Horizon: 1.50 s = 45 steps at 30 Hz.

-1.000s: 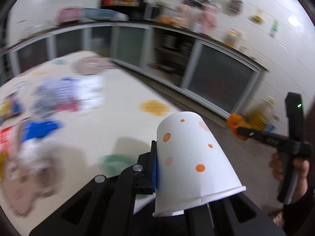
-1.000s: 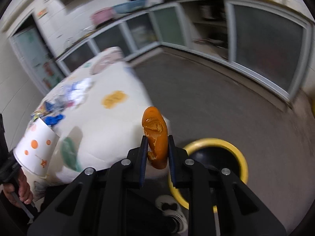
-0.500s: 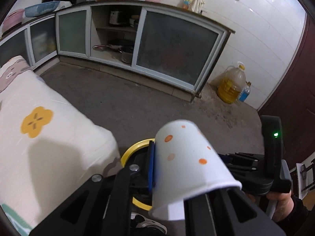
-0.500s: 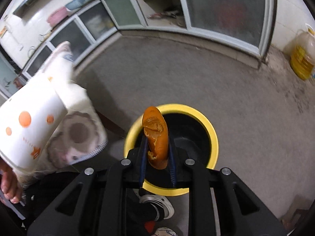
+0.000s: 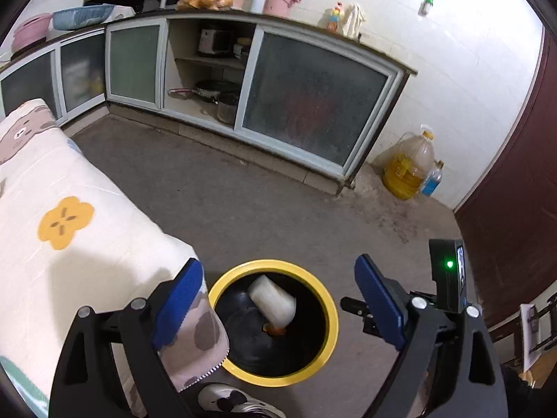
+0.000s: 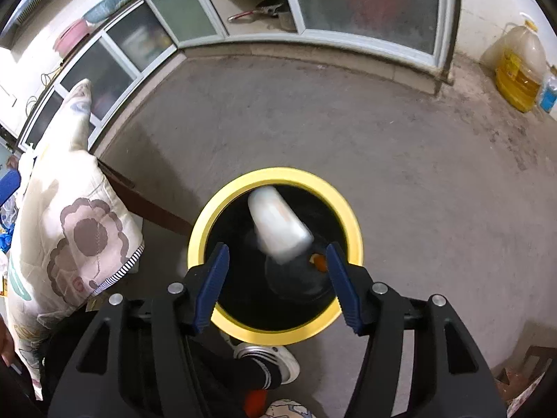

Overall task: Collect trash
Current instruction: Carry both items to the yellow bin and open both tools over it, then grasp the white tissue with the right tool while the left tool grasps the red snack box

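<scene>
Both tongs just let go: left tongs (image 5: 278,308) and right tongs (image 6: 276,284) gape empty now, cup (image 5: 272,300) and bread (image 6: 318,261) dropping into the bin (image 6: 205,224). Two pieces binned.

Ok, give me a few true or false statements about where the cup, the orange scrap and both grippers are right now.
1. The paper cup is inside the bin. True.
2. The left gripper is clamped on the cup. False: its jaws are wide apart and hold nothing.
3. The orange scrap is in the bin, beside the cup. True.
4. The right gripper is shut on the orange scrap. False: it is open and empty, above the bin.
5. The bin stands on the table. False: it stands on the floor beside it.
</scene>
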Each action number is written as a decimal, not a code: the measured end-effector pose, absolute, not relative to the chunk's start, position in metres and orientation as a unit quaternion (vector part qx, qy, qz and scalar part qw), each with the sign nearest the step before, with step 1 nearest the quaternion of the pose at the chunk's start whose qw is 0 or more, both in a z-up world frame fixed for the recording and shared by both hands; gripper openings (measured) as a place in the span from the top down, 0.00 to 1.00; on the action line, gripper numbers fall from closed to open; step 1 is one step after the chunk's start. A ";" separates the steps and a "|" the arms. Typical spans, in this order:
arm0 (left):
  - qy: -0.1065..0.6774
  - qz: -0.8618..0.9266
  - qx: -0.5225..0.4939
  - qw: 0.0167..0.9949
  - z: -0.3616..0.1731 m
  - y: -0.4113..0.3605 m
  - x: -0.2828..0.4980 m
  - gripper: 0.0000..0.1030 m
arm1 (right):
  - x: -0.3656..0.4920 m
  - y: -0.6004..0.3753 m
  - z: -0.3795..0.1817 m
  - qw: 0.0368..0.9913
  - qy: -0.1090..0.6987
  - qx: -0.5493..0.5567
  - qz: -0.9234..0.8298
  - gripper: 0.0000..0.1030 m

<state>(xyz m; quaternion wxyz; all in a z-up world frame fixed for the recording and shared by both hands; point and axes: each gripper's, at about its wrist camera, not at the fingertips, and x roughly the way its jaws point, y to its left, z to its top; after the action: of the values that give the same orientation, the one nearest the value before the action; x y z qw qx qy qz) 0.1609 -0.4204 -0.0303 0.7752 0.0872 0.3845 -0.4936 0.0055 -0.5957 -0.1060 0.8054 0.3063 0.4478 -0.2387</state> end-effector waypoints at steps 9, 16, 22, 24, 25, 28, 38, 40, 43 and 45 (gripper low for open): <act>0.309 -0.454 0.066 0.833 0.022 -0.312 0.157 0.08 | -0.015 -0.582 -0.041 0.864 0.355 0.249 -0.255 0.35; 0.289 -0.324 0.057 0.899 0.043 -0.198 0.179 0.08 | 0.029 -0.538 0.014 0.909 0.314 0.193 -0.194 0.34; 0.290 -0.149 0.061 0.943 0.041 -0.086 0.189 0.08 | 0.098 -0.473 0.039 0.933 0.316 0.137 -0.102 0.34; 0.297 -0.086 0.059 0.949 0.037 -0.045 0.193 0.08 | 0.124 -0.449 0.044 0.938 0.318 0.117 -0.072 0.34; 0.302 -0.057 0.057 0.950 0.035 -0.027 0.195 0.08 | 0.136 -0.438 0.046 0.939 0.319 0.110 -0.058 0.34; 0.327 -0.008 0.028 0.945 0.029 0.024 0.202 0.08 | 0.172 -0.410 0.051 0.941 0.323 0.100 -0.019 0.34; 0.345 0.005 0.079 0.935 0.015 0.047 0.232 0.08 | 0.229 -0.340 0.062 0.937 0.336 0.083 0.049 0.31; 0.355 -0.005 0.082 0.931 0.009 0.046 0.243 0.08 | 0.238 -0.330 0.062 0.936 0.340 0.078 0.053 0.30; 0.368 -0.025 0.065 0.927 0.003 0.048 0.257 0.08 | 0.247 -0.322 0.059 0.933 0.346 0.081 0.062 0.30; 0.378 -0.038 0.063 0.923 -0.001 0.044 0.264 0.08 | 0.259 -0.319 0.056 0.930 0.355 0.079 0.057 0.30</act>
<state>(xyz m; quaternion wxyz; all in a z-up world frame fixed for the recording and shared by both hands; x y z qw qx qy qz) 0.2644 0.0443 -0.0008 0.9228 0.0634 0.3781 -0.0382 0.2592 -0.3195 0.0560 0.9296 0.0792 0.3554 0.0569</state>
